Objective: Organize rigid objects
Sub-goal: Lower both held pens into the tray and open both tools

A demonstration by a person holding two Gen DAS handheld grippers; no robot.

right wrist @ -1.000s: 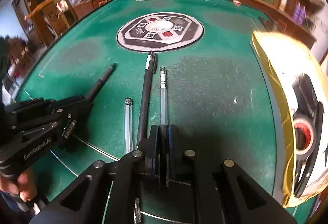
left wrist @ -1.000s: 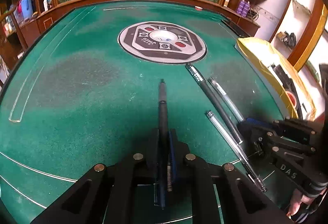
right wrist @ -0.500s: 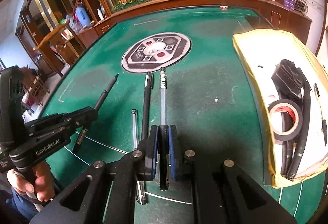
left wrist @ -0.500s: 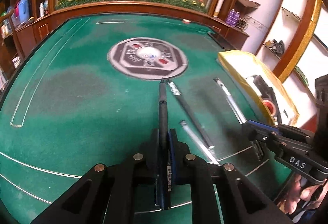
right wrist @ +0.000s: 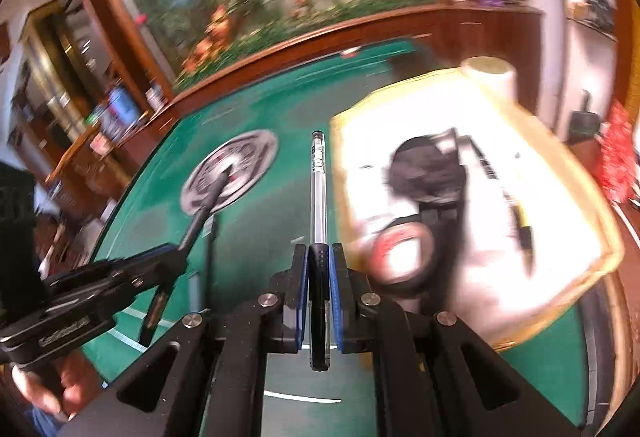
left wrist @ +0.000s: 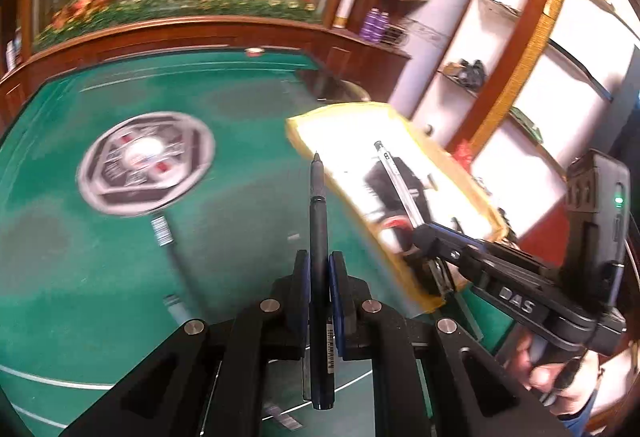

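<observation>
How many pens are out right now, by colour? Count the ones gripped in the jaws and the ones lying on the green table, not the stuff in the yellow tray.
Black pens: 2, one held, one lying loose
Clear pens: 2, one held, one lying loose
Total: 4

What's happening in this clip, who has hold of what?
A person is tidying pens off a green table with two handheld grippers. The left gripper is shut on a black pen; the right gripper is shut on a clear pen. Both are raised near the yellow-rimmed tray. Two more pens lie on the felt.
</observation>
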